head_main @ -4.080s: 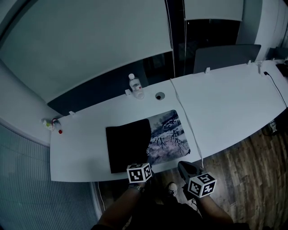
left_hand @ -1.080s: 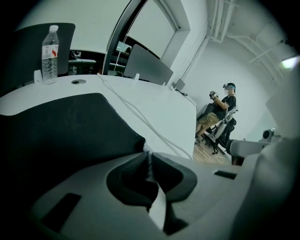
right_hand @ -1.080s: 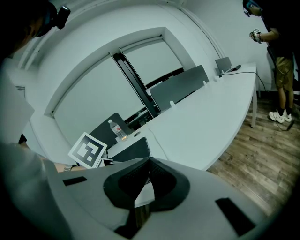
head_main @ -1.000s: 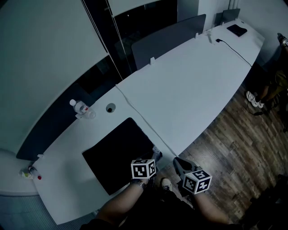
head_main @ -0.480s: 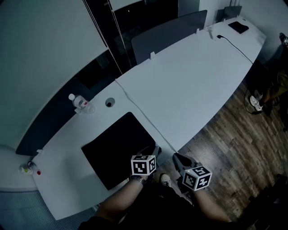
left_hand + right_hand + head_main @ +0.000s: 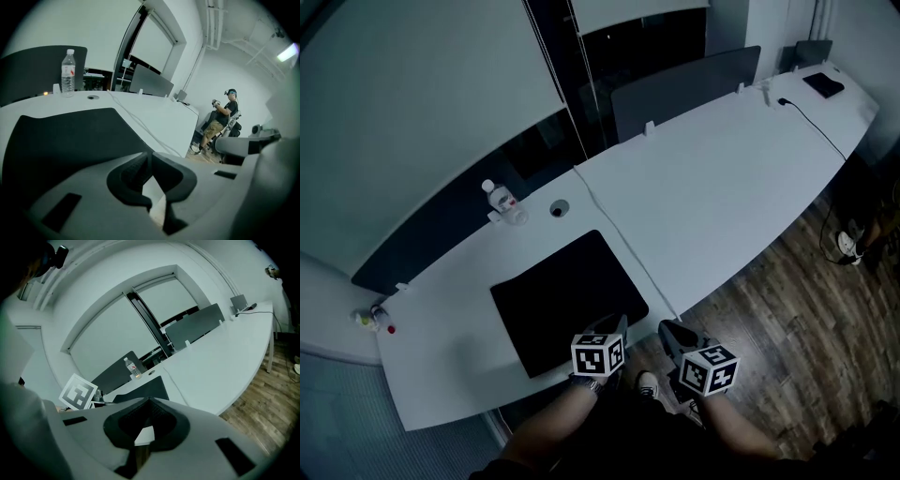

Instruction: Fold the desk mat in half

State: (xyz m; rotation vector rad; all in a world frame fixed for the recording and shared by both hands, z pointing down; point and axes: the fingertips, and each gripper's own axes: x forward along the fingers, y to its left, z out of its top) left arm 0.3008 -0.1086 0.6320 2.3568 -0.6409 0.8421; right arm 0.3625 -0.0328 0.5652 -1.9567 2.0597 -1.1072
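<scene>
Tools hang nearest: the left tool (image 6: 615, 323) sits at the worktop's (image 6: 722, 187) near edge, just by the desk mat (image 6: 567, 300). Its jaws are closing, all but together, with nothing between them. The right tool (image 6: 669, 330), beside it over the wooden floor (image 6: 787, 309), has its jaws together and empty. The mat lies flat, black side up, along that near edge. A water bottle (image 6: 499, 199) stands at the far edge.

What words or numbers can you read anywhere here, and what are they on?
Clear plastic water bottle: its red-and-white label is too small to read.
Black-and-white marker cubes, left and right: square patterns, no words.
Black desk mat and white desk: no print shows.
Nothing here can be read.
</scene>
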